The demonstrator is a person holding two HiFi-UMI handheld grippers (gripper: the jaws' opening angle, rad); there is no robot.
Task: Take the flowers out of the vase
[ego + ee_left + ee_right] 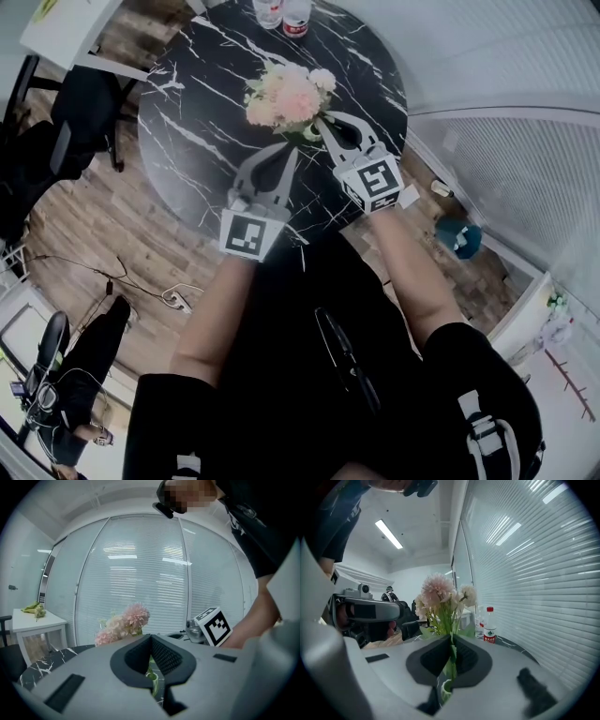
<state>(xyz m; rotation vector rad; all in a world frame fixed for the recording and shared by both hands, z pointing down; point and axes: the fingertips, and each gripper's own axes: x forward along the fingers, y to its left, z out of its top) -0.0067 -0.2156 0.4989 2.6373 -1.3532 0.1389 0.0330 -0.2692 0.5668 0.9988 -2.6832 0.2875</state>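
Two things matter as your right gripper clamps the flowers by their stems just above the vase on the bench: pull straight up without loosening that pinch, and let your left gripper, jaws together beside the vase, steady it against tipping.

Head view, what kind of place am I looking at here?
Likely an office or meeting room: a round black marble table, a blind-covered glass wall, and a black chair beside a white desk.

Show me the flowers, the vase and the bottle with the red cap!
flowers (286, 94), head view, on the pink blooms
vase (444, 688), right gripper view, on its green rim
bottle (489, 633), right gripper view, on its white label
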